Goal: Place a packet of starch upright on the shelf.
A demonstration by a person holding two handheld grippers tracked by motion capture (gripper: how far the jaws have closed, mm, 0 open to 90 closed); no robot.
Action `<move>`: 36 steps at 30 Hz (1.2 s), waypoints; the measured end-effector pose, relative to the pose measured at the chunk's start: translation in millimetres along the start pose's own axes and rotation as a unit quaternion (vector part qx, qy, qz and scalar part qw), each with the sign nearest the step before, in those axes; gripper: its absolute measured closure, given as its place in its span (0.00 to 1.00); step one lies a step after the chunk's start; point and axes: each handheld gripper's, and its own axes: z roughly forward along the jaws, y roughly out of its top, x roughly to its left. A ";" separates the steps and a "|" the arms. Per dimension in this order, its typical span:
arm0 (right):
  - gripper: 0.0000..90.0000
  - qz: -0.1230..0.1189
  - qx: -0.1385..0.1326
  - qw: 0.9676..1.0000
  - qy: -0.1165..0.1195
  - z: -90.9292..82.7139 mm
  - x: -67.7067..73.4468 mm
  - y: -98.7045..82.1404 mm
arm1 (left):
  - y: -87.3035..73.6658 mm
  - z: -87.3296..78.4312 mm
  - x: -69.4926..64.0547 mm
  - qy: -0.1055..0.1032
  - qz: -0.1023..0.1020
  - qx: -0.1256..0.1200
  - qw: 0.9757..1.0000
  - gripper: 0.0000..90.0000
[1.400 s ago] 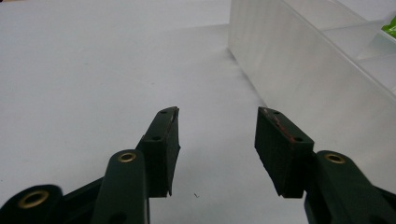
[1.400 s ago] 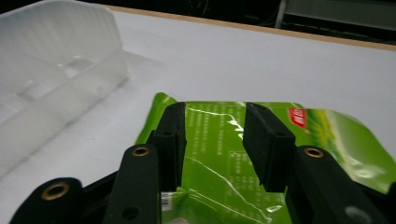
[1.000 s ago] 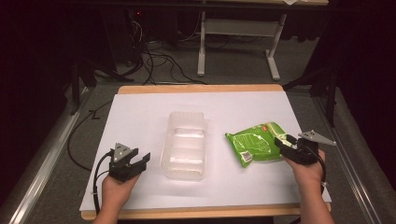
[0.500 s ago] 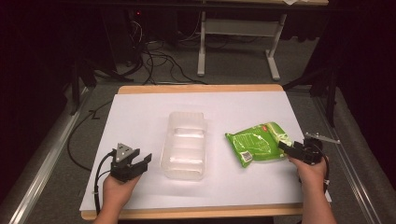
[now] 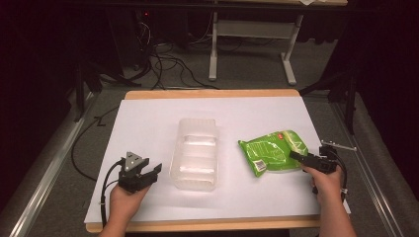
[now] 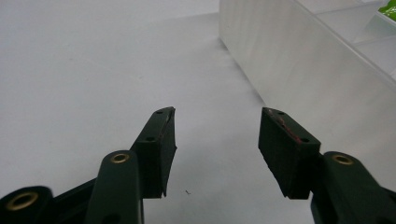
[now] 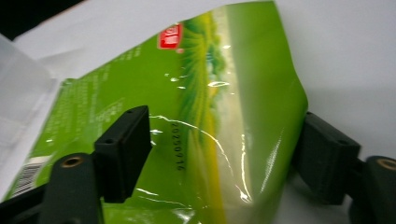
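Note:
A green snack bag [image 5: 274,152] lies flat on the white table, right of the middle. My right gripper [image 5: 298,157] sits low at the bag's right end. In the right gripper view the bag [image 7: 210,116] fills the gap between the jaws of the right gripper [image 7: 224,126]. Those jaws stand wide and have just been closing a little, and the pads do not visibly press the bag. A clear plastic container [image 5: 195,153] stands in the middle of the table. My left gripper [image 5: 147,172] rests open beside the container's left wall [image 6: 303,60], and the left gripper [image 6: 217,121] holds nothing.
A white sheet [image 5: 148,123] covers the wooden table, whose near edge runs just in front of both hands. Beyond the far edge are a dark floor, cables [image 5: 163,69] and a metal frame leg [image 5: 213,54].
The right gripper has come down and moved in toward the bag's right end, its jaws now wider than at first. The left gripper, the bag and the container have stayed put.

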 end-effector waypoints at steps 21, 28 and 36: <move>0.56 -0.030 0.038 0.998 0.042 9.1 14.9 -6.8 | -0.4 1.0 -2.2 -0.004 0.007 0.009 1.000 0.51; 0.93 -0.050 0.021 0.997 0.045 3.7 22.6 -3.1 | -0.5 2.0 -1.5 -0.005 0.009 0.012 1.000 0.51; 0.97 -0.101 -0.047 0.993 0.049 -15.4 49.6 6.6 | 0.2 0.3 -2.8 -0.005 0.007 0.005 1.000 0.51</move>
